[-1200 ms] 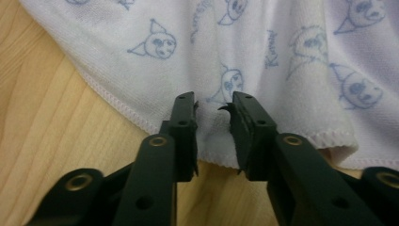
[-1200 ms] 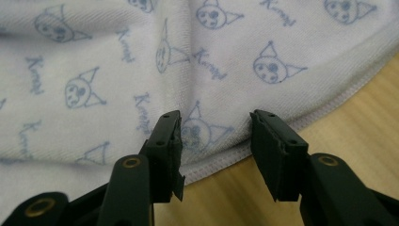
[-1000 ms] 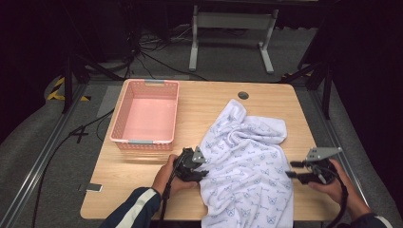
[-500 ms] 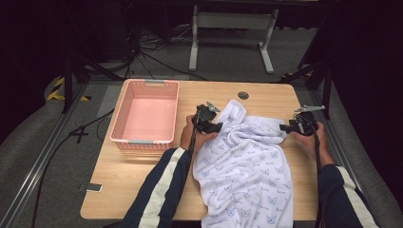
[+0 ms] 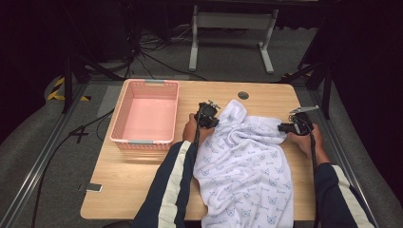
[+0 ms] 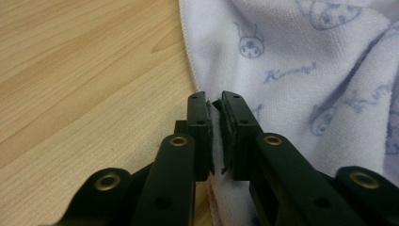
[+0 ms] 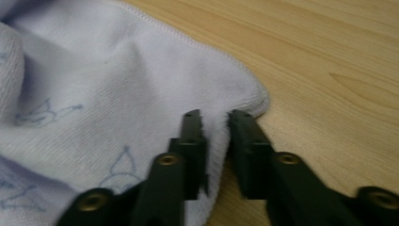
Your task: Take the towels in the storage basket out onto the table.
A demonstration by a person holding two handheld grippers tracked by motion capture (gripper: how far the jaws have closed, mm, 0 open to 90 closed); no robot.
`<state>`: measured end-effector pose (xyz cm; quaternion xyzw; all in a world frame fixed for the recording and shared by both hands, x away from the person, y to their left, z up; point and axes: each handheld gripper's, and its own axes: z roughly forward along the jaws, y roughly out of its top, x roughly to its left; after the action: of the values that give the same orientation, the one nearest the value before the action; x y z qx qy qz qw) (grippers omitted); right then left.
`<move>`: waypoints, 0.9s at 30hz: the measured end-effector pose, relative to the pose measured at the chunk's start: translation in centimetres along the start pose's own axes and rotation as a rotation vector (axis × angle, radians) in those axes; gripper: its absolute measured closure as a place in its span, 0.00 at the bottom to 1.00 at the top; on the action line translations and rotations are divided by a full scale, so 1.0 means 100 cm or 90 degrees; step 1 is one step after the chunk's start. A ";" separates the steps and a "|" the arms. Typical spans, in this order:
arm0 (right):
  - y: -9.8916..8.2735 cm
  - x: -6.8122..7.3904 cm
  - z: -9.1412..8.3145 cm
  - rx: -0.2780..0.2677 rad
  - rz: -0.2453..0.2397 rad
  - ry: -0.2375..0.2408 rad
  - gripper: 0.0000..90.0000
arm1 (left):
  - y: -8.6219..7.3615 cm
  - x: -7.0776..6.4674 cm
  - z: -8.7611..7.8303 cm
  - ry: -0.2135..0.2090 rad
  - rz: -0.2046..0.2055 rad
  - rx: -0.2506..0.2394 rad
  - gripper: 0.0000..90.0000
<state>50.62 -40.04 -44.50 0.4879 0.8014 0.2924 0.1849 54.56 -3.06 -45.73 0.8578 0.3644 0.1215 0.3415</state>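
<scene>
Both grippers pinch the white towel with pale blue cartoon prints on the light wooden table.

The left gripper is nearly closed on the towel's hem; the right gripper is clamped on a corner, cloth bunched between its jaws. The towel spreads toward 6 o'clock. The pink slatted plastic basket, at 9 o'clock from the towel, has nothing in it.

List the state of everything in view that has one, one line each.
towel: partly spread, bunched at the far end, near end over the table's edge
basket: upright, empty
left gripper: jaws shut on towel edge
right gripper: jaws shut on towel corner
</scene>
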 end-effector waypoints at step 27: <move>-0.001 0.003 -0.048 -0.094 -0.034 -0.056 0.59 | -0.029 -0.042 -0.058 -0.018 0.069 -0.059 0.75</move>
<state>47.63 -41.23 -40.96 0.4634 0.7816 0.3242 0.2631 47.40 -1.68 -43.26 0.8613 0.3066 0.1444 0.3786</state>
